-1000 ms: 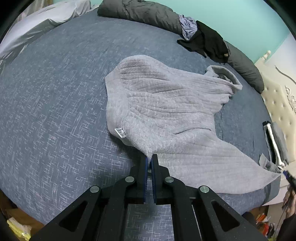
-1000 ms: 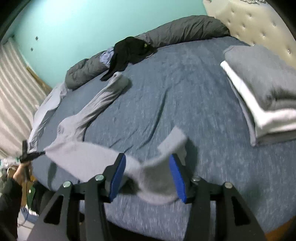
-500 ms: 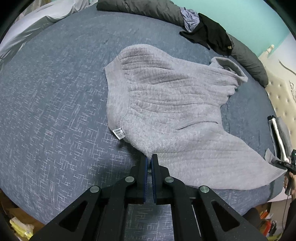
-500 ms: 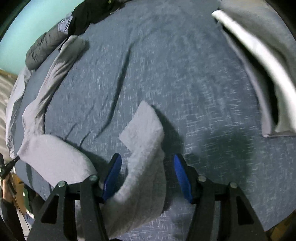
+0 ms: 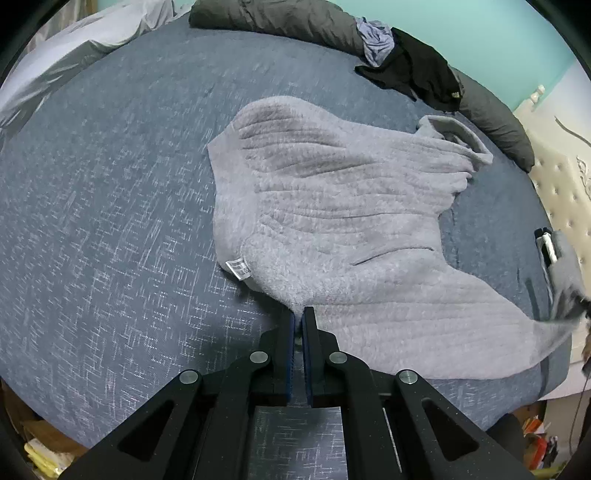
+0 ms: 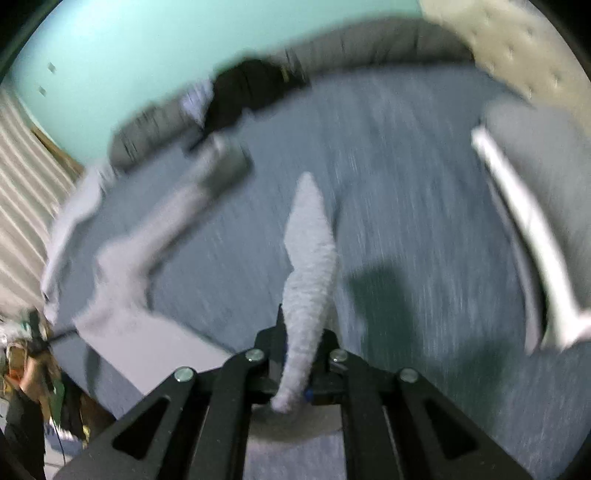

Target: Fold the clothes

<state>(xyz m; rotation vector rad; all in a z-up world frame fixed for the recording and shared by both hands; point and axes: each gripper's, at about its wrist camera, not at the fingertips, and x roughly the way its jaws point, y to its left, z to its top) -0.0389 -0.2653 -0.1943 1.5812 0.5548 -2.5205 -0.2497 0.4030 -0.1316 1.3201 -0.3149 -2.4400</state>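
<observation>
A grey fleece sweater (image 5: 332, 206) lies spread on the blue bed sheet (image 5: 110, 184). My left gripper (image 5: 298, 321) is shut on its near hem, beside a white label (image 5: 238, 268). The sweater's far right corner (image 5: 554, 325) is drawn up off the bed at the edge of the left wrist view. In the blurred right wrist view, my right gripper (image 6: 301, 332) has its jaws closing on a strip of the grey sweater (image 6: 310, 251), which stands up between them. One sleeve (image 6: 177, 206) trails away to the left.
A stack of folded clothes (image 6: 535, 206) sits at the right by the cream tufted headboard (image 5: 565, 177). A black garment (image 5: 417, 70) and a dark grey bolster (image 5: 280, 18) lie along the far edge. A person's hand (image 6: 31, 373) shows at the left.
My right jaws have gone from wide apart around the fabric to clamped on it, and that view has swung up and blurred. The sweater's right corner has lifted. My left gripper has not moved.
</observation>
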